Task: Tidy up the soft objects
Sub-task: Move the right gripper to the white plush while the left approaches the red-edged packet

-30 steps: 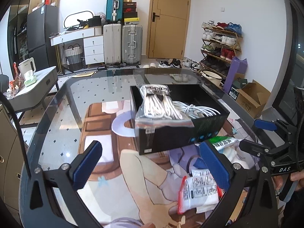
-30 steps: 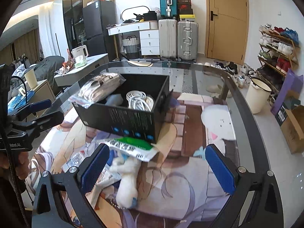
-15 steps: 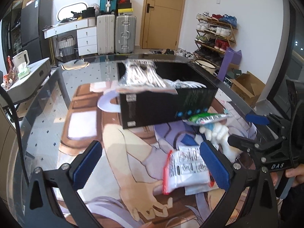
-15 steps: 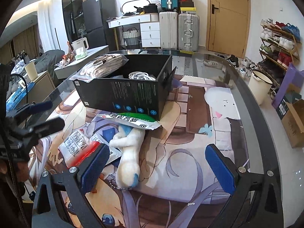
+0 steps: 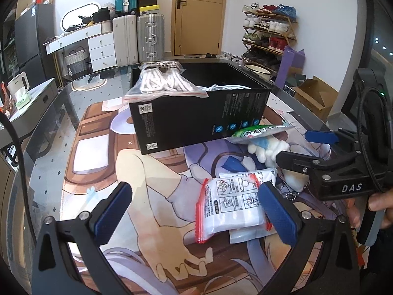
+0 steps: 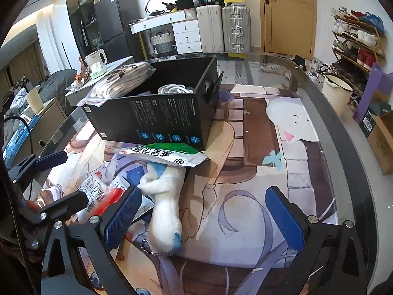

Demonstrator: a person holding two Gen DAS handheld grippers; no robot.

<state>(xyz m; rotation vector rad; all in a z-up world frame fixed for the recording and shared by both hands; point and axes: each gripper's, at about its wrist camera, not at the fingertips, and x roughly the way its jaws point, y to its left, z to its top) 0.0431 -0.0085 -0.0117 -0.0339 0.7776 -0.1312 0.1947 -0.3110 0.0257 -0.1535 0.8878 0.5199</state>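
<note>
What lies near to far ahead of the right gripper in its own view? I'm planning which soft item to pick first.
White plush toy → green-and-white packet → black box → suitcases by the far wall.

"DAS" marks the right hand-held gripper (image 5: 316, 145), "999" the green-white pouch (image 6: 167, 153)

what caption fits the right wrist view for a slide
Open right gripper hovers over a white plush toy lying before the black box.

Home living space: suitcases (image 5: 137, 40), shoe rack (image 5: 269, 35), fridge (image 6: 111, 22), drawer desk (image 6: 172, 30).
</note>
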